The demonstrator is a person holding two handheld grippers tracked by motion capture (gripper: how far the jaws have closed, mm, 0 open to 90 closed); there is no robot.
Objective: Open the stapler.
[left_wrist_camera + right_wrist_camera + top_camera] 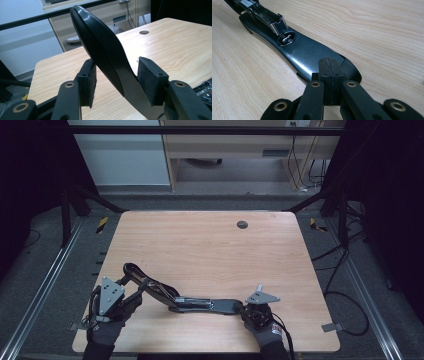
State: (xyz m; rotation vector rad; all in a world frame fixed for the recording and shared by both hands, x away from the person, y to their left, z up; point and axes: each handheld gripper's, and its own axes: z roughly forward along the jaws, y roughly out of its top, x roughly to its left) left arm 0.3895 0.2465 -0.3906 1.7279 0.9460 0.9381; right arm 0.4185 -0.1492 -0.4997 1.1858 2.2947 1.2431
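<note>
High view: stapler (pixel 200 303) swung open flat near table's (pixel 210 245) front edge. Left gripper (pixel 131 290) jaws apart round its raised top arm, pads not pressing. Right gripper (pixel 243 309) pinched together, resting on base end. Stiff, glossy plastic, prob. slippery; hinge flops, so grip arm's narrow sides.

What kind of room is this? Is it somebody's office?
More likely a lab or workshop set up for recording than an ordinary office. A bare wooden table stands inside a dark metal frame, loose cables trail over the grey floor, and a plain wooden desk sits behind.
</note>
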